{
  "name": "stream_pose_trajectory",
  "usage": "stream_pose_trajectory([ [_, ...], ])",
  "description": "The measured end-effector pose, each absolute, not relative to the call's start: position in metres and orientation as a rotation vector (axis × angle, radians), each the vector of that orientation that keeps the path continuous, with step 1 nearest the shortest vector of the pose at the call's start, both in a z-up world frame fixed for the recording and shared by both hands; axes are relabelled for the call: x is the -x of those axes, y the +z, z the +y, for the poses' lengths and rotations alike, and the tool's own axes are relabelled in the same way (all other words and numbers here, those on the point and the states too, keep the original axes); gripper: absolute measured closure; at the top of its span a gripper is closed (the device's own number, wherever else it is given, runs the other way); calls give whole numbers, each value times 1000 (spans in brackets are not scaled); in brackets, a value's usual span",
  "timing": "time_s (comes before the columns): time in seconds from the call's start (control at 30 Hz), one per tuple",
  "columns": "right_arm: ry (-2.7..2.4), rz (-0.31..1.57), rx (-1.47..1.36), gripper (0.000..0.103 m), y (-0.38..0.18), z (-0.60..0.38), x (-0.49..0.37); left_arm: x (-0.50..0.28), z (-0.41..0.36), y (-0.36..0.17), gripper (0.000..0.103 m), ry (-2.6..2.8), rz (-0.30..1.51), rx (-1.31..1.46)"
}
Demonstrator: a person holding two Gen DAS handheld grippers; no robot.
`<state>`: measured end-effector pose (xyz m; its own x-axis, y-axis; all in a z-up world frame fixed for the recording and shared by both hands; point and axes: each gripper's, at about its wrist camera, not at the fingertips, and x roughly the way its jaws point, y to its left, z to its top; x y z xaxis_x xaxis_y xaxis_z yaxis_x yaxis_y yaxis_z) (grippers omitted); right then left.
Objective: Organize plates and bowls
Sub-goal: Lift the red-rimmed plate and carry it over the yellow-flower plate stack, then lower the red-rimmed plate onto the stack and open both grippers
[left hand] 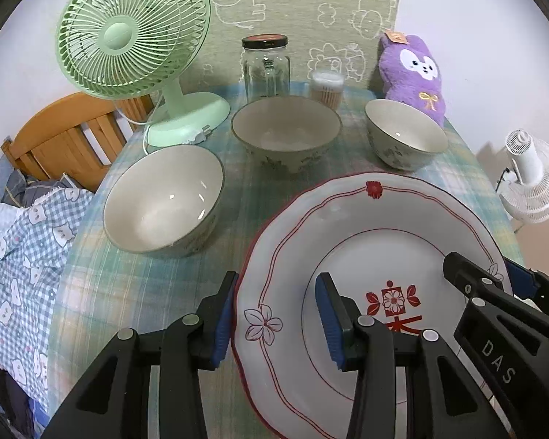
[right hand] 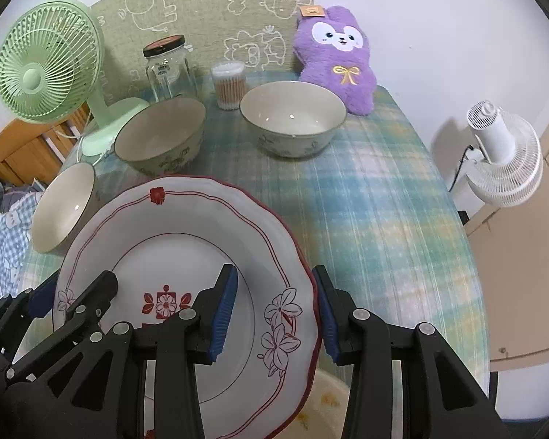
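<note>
white red-trimmed plate (left hand: pixel 351 216), green fan (left hand: pixel 128 36), purple plush (left hand: pixel 413 69)

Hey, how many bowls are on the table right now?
3. One bowl sits at the left by the green fan, one in the middle before the glass jar, one at the right beside the purple plush. None looks hidden.

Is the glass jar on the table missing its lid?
No. The jar stands behind the bowls with a dark lid on top.

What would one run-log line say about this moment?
left gripper: open, straddling plate left rim | right gripper: open, straddling right rim | plate: on table | three bowls: unstacked
</note>
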<state>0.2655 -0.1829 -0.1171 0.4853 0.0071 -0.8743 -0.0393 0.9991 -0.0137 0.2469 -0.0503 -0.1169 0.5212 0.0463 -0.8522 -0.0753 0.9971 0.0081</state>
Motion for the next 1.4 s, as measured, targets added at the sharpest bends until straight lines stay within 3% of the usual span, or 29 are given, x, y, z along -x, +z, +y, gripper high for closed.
stream_pose_trajectory([
  [0.73,-66,1064,-27,58,-117,-203,-168,-173,-65,-125,60,-47,1062,-18],
  [1.4,-118,1139,-56,58,-142,-215,-142,-154,-83,-147,60,-76,1119,-104],
])
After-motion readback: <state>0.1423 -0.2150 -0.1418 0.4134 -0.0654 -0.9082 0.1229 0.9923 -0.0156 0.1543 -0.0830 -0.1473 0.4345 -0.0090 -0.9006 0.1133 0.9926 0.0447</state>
